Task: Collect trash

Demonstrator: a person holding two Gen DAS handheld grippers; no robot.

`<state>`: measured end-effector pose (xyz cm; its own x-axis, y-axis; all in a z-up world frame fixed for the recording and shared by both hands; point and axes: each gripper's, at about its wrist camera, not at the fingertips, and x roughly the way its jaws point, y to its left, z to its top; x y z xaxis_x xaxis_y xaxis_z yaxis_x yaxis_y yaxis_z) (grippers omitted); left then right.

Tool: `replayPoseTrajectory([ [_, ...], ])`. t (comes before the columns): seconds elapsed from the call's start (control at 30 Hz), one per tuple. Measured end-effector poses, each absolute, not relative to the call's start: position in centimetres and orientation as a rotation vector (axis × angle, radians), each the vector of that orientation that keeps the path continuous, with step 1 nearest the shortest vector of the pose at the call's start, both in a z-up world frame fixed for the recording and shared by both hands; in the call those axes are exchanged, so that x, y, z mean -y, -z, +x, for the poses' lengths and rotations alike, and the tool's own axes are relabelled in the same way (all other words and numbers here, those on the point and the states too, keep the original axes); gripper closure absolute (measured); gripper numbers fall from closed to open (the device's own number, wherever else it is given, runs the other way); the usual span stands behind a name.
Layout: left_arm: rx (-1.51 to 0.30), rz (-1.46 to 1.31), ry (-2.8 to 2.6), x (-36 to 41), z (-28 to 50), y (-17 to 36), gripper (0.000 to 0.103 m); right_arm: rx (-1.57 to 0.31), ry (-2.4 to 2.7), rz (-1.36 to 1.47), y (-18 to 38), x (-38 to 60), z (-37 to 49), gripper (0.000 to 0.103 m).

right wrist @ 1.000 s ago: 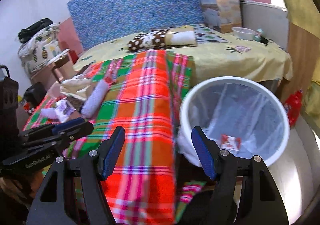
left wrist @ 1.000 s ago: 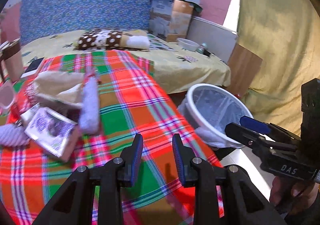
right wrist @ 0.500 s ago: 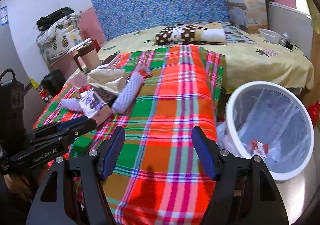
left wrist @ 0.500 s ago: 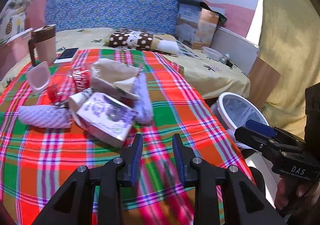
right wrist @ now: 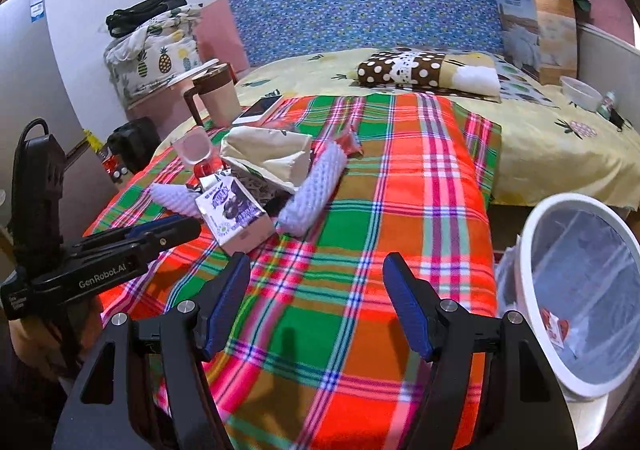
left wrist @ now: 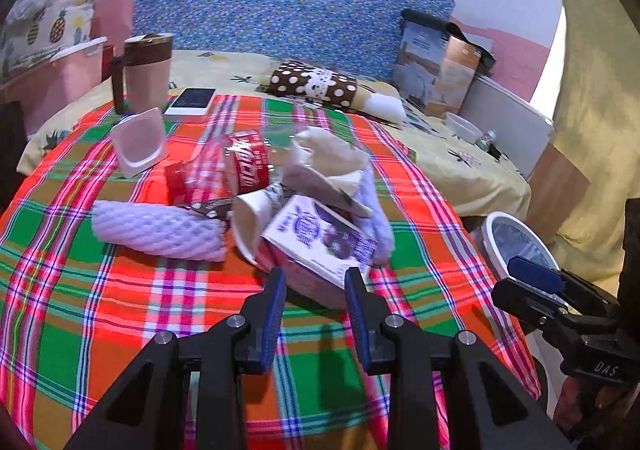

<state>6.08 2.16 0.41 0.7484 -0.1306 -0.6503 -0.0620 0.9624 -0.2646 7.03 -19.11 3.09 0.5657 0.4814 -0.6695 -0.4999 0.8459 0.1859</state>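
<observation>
In the left wrist view, the left tongs (left wrist: 314, 282) are seen partly parted and empty, just short of a purple carton (left wrist: 320, 240) in the trash pile on the plaid blanket (left wrist: 120, 310). In the right wrist view, the right tongs (right wrist: 316, 270) are held wide apart, empty, above the blanket; the white bin (right wrist: 528, 290) is seen at right, holding a wrapper (right wrist: 554, 328).

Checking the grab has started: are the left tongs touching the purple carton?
Apart. The right wrist view shows the left tongs from the side, open, with plaid cloth between their tips and the purple carton.
</observation>
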Motion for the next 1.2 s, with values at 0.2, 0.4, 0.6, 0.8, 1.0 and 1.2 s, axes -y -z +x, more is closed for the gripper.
replayPoseTrajectory([
  [0.2, -0.758, -0.339, 0.045, -2.9, 7.1, 0.3, 0.072, -0.774, -0.563, -0.024, -3.3, 18.4, 8.2, 0.033],
  [0.4, -0.77, -0.396, 0.049, -2.0, 8.1, 0.6, 0.046, -0.779, -0.56, -0.013, -3.0, 18.6, 8.3, 0.033],
  [0.6, -0.805, -0.366, 0.038, 0.5, 9.3, 1.5, 0.042, -0.793, -0.561, 0.0, -2.7, 19.2, 8.4, 0.033],
  [0.8, -0.825, -0.334, -0.082, -1.2, 9.0, 2.6, 0.042, -0.796, -0.565, 0.016, -2.6, 19.5, 8.7, 0.033],
  [1.0, -0.775, -0.367, -0.218, -5.6, 6.3, 1.9, 0.042, -0.8, -0.594, 0.02, -2.3, 18.7, 8.8, 0.033],
  [1.2, -0.745, -0.37, -0.145, -4.8, 6.2, 1.2, 0.042, -0.804, -0.601, 0.015, -2.3, 18.4, 9.0, 0.033],
])
